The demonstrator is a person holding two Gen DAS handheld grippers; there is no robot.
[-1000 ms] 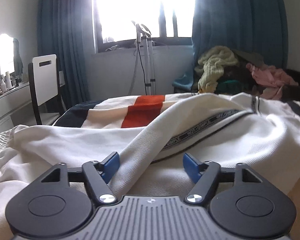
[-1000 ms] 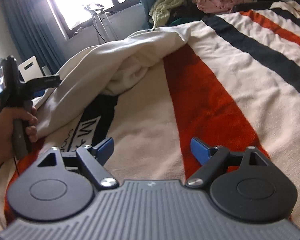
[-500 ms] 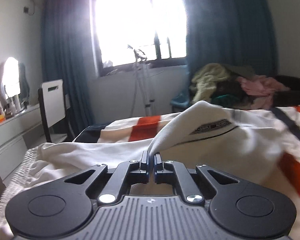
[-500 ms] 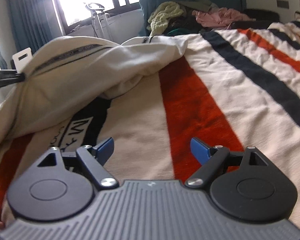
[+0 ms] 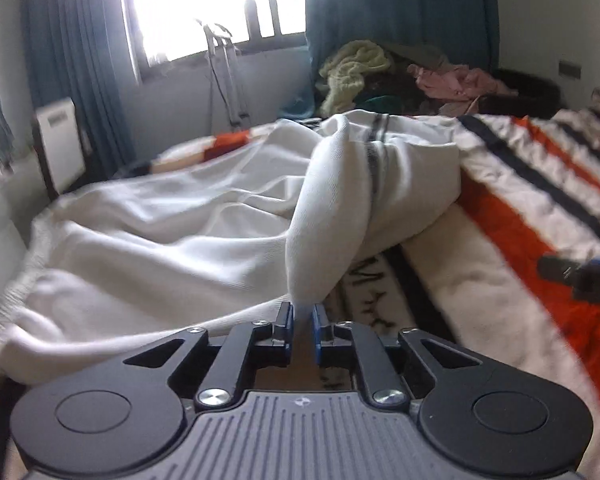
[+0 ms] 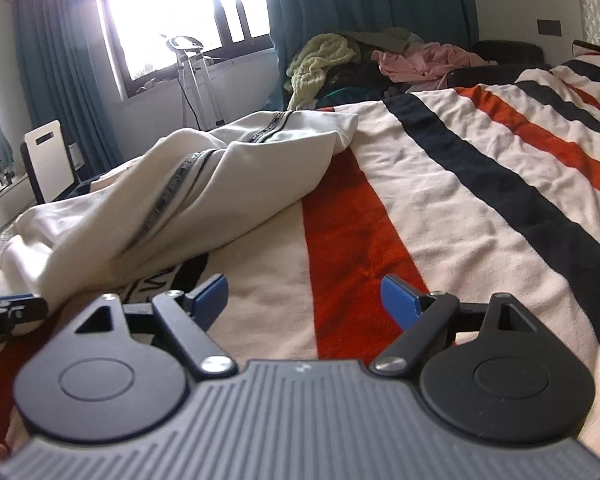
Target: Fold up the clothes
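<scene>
A cream garment [image 5: 160, 232] with a dark printed stripe lies rumpled on the striped blanket [image 5: 520, 208]. My left gripper [image 5: 302, 314] has a lifted fold of it pinched between its blue pads. The jaws are opening slightly and the cloth is still between them. That fold stands tented over the rest of the garment. In the right wrist view the garment [image 6: 220, 184] lies at the left, with the left gripper [image 6: 12, 308] at the frame's left edge. My right gripper [image 6: 304, 290] stands open over the blanket [image 6: 460, 184] with nothing between its fingers.
A pile of loose clothes [image 6: 360, 64] sits beyond the bed's far end, under the dark curtains. A white chair [image 6: 48, 152] and a metal stand [image 6: 192, 80] are by the window at the left. The right gripper's tip [image 5: 580, 276] shows at the right of the left wrist view.
My left gripper shut on a fold of the cream garment and carried it rightward across the bed; its pads now stand slightly apart. The right gripper stayed open and hardly moved.
</scene>
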